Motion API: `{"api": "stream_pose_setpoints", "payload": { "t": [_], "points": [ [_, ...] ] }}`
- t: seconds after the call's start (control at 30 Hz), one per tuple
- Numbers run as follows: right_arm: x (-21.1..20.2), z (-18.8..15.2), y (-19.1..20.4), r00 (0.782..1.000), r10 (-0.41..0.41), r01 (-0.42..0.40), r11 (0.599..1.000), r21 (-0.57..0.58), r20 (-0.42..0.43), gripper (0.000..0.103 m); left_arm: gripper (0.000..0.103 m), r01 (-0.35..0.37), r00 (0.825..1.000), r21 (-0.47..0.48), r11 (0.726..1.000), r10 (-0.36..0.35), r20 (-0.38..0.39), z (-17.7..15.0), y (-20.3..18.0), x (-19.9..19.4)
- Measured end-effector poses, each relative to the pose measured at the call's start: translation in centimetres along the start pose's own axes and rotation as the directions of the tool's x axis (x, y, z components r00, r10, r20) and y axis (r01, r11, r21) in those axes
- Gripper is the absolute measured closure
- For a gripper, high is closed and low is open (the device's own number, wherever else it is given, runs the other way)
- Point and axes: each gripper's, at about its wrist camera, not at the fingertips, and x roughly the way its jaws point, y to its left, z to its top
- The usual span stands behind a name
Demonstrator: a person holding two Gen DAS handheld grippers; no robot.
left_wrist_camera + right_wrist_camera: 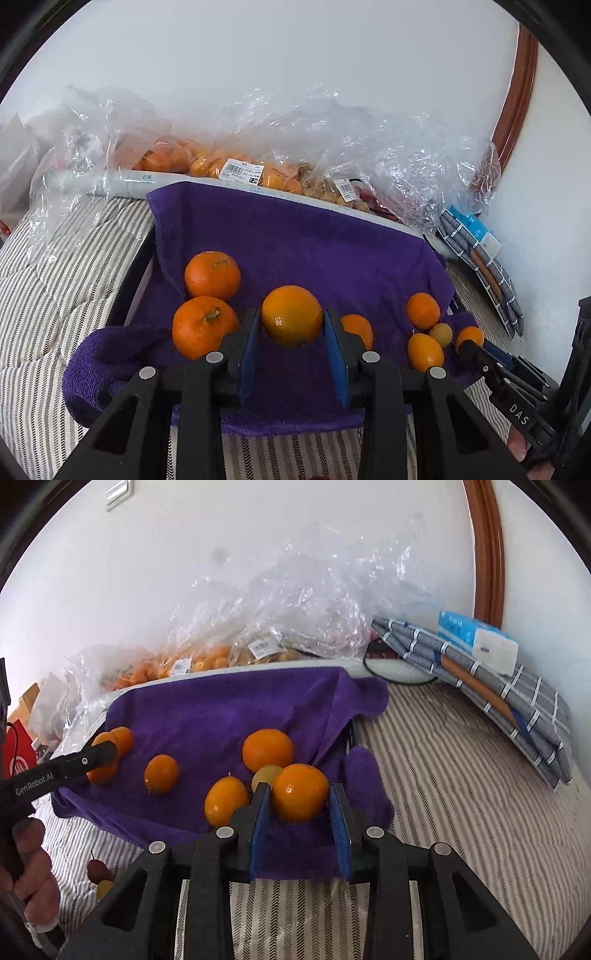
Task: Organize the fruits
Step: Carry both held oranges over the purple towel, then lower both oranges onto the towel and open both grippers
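Left gripper clamps an orange over the purple towel, two tangerines just left of it. Right gripper jaws bracket a small orange fruit at the towel's right edge; grip contact unclear.

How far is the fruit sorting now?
Done: several oranges already lie on the purple towel. In hand: the left gripper and the right gripper each bracket an orange; contact is unclear. Left: bagged fruit behind the towel.
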Motion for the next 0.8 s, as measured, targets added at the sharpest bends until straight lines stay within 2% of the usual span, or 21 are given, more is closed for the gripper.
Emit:
{"api": "stream_pose_setpoints", "payload": {
  "t": [0.2, 0.6, 0.8],
  "points": [
    [0.5, -0.1, 0.3, 1.0, -0.014, 0.014, 1.0, -0.012, -0.012, 0.071, 0.07, -0.012, 0.999, 0.01, 1.0, 0.013, -0.042, -0.5, -0.5, 0.9],
    [0.4, 0.0, 0.1, 1.0, -0.006, 0.006, 1.0, -0.012, -0.011, 0.071, 0.07, -0.05, 0.998, 0.044, 0.998, 0.052, -0.041, -0.6, -1.1, 1.2],
    [-0.2, -0.1, 0.2, 1.0, -0.004, 0.004, 1.0, -0.014, 0.018, 0.07, 0.07, -0.054, 0.998, 0.058, 0.997, 0.056, -0.038, -0.7, -1.3, 1.3]
  ]
}}
